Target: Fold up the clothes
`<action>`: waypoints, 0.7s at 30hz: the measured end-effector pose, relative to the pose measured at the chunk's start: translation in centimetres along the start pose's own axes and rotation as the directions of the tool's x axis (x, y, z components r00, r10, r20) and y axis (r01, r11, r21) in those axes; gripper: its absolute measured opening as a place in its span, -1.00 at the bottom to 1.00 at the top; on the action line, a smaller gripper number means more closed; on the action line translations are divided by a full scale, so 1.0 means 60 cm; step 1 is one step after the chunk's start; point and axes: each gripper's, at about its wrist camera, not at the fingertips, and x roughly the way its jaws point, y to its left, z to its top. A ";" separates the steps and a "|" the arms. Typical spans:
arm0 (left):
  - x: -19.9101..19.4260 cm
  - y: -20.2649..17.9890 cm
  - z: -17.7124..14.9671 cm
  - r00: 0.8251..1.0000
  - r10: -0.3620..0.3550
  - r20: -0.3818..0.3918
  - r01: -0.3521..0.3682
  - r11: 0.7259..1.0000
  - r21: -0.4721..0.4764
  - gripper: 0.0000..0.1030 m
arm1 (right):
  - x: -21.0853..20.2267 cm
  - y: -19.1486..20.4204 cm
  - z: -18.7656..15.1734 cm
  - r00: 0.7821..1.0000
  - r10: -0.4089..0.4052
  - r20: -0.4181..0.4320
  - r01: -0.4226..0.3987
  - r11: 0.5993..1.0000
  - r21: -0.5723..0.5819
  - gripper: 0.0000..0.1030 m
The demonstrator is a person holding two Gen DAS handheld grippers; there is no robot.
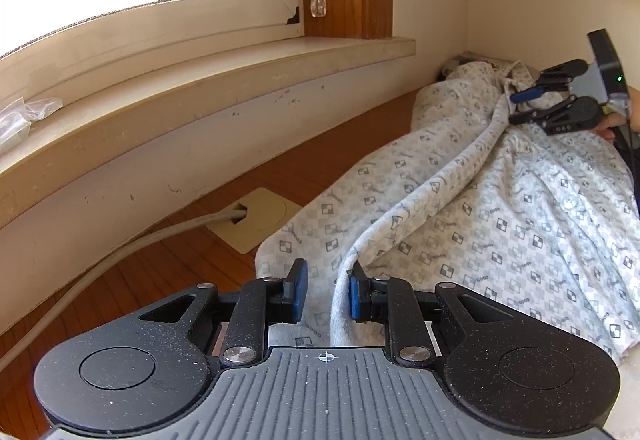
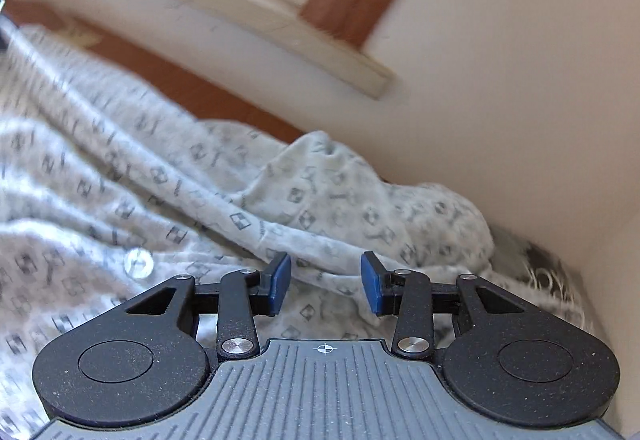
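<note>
A white shirt (image 1: 480, 220) printed with small grey checker logos lies crumpled on a brown wooden desk (image 1: 168, 272), a clear button (image 1: 568, 202) showing on its front. My left gripper (image 1: 328, 294) is open at the shirt's near end, and a raised hem runs up between its blue pads (image 1: 298, 292), close to the right one. At the far end my right gripper (image 1: 518, 106) hovers at a fold. In the right wrist view, which is blurred, the right gripper (image 2: 325, 284) is open low over the shirt (image 2: 200, 192), a ridge of cloth crossing just beyond its fingertips.
A wall and window sill (image 1: 240, 80) run along the desk's far side. A beige cable plate (image 1: 256, 218) with a grey cable (image 1: 120, 252) sits left of the shirt. Something dark and furry (image 2: 540, 264) lies in the corner. A hand (image 1: 608, 124) holds the right gripper.
</note>
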 end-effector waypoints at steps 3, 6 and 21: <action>-0.010 -0.002 0.004 0.999 -0.021 0.028 0.022 1.000 -0.005 -0.81 | 0.010 0.003 -0.005 0.999 -0.017 -0.039 0.015 0.998 -0.065 -0.21; -0.019 -0.004 0.009 0.998 -0.043 0.055 0.043 0.999 -0.009 -0.95 | 0.011 -0.011 -0.009 0.999 -0.010 -0.040 0.008 1.000 -0.027 -0.56; -0.130 -0.007 0.082 0.972 0.011 0.233 -0.004 0.999 -0.034 -0.95 | -0.155 -0.110 0.120 0.932 -0.272 0.241 0.263 0.962 0.070 -0.94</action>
